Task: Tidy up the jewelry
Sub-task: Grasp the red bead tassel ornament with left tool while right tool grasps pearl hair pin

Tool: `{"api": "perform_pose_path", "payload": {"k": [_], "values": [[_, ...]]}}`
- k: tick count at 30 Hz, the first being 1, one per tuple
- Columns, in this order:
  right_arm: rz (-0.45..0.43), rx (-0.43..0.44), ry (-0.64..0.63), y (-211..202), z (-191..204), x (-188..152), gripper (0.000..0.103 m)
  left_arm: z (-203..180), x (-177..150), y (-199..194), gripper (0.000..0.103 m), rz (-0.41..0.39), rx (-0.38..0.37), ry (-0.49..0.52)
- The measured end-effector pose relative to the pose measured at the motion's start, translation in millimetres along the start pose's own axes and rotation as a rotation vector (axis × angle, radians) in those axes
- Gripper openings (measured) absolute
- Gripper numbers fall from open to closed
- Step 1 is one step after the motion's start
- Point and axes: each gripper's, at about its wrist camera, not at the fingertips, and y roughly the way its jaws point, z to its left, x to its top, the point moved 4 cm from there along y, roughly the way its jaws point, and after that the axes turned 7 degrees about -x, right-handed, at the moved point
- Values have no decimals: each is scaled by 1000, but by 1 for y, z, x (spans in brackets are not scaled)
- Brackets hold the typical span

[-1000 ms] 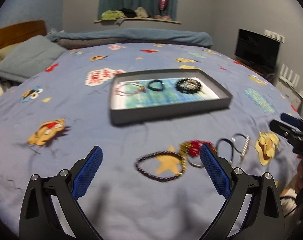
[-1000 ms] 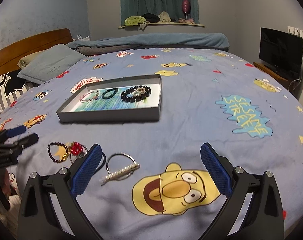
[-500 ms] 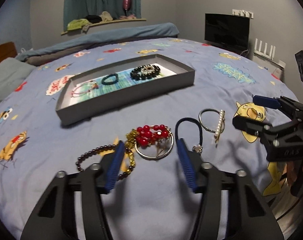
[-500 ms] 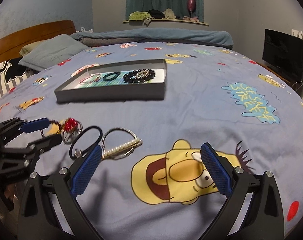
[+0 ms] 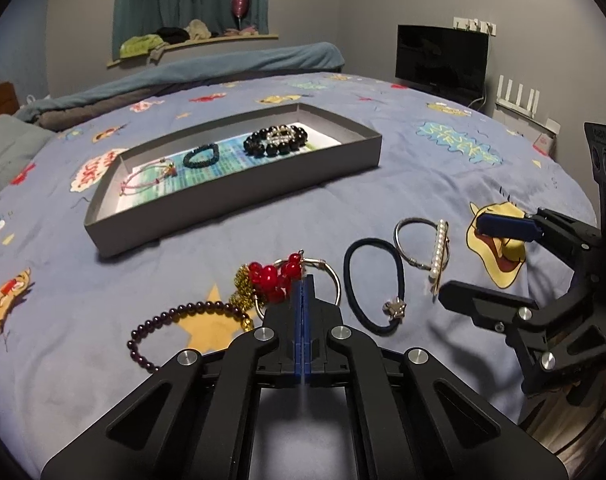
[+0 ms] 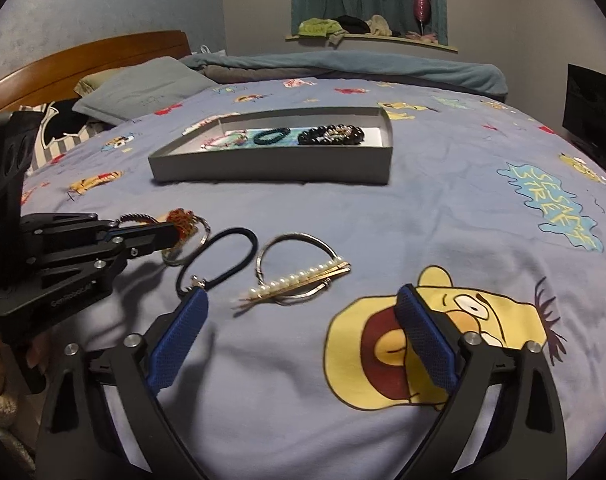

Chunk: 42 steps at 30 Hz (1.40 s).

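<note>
Now your left gripper (image 5: 301, 280) has its blue pads pressed flat together, tips right at the red-bead bangle (image 5: 281, 276), and its own black frame covers the near part of that ring, so I can't tell whether any wire is pinched between them. From the right wrist view the bead cluster sits half behind the left tips too, blurred. A second ago those jaws stood wide over the bedspread (image 5: 403, 168) with the jewelry further ahead; you came in, down, and snapped them closed.

Your right gripper (image 6: 301, 320) is open, jaws just easing inward, nothing between the pads but printed sheet; its left fingertip (image 6: 191, 308) sits just beside the star charm of the black hair tie (image 6: 219, 258). It has dropped nearer the pearl hair clip (image 6: 299, 278), which lies across the thin silver bangle (image 6: 295, 240).

The dark bead bracelet (image 5: 175, 320) lies left of the red cluster. The grey tray (image 5: 231, 200) beyond holds three bracelets.
</note>
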Motion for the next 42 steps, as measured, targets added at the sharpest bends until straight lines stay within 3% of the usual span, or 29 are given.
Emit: {"api": "perform_pose_path", "payload": {"k": [5,6,14,21,26,34,36,42], "values": [[3,36,9,0,6,2,69,2,2,-1,1,-14,4,2],[7,37,12,1,7,1,62,2,2,-1,1,-13,4,3],[26,26,13,6,10,0,34,3,0,-1,1,-6,-1,12],[49,-32,45,11,-2,1,29,2,-1,1,1,-3,-4,9],[40,-45,85,9,-13,2,19,4,-1,0,1,-7,-2,1],[56,-51,129,14,-25,3,18,4,-3,4,1,7,-4,0],[47,-50,140,11,-30,5,8,5,-3,4,1,7,-6,-2],[44,-76,156,12,-41,5,8,6,-3,4,1,9,-7,-6]]}}
